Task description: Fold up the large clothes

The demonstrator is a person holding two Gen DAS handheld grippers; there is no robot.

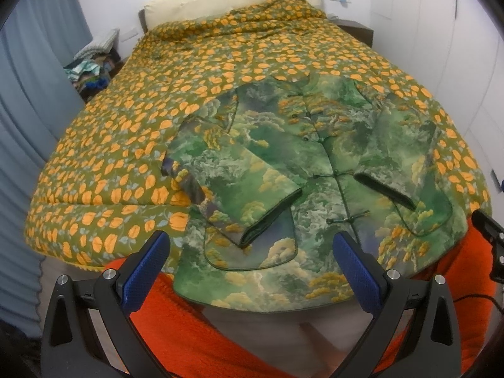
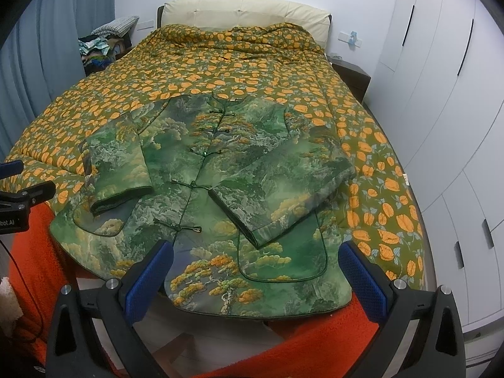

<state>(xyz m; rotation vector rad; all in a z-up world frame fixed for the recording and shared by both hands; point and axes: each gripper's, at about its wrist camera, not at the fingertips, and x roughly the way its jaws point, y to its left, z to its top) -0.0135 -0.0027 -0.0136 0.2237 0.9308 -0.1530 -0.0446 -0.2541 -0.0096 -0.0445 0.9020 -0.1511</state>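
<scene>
Jacket (image 2: 201, 195) lies flat at the bed's (image 2: 378, 170) foot, sleeves folded inward, hem overhanging. Left gripper (image 1: 252, 271) and right gripper (image 2: 256, 278) hover spread, empty; their bases are cut off.

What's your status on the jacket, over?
Left gripper and right gripper open, holding nothing. Green landscape-print padded jacket flat on orange-flowered quilt, both sleeves folded in. Nothing in the way.

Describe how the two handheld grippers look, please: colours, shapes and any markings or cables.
Both the left gripper and the right gripper have black angular frames, silver round bolts and blue textured pads. The left gripper's body shows partial white lettering ending in "bot.AI" and trails a thin dark cable.
</scene>
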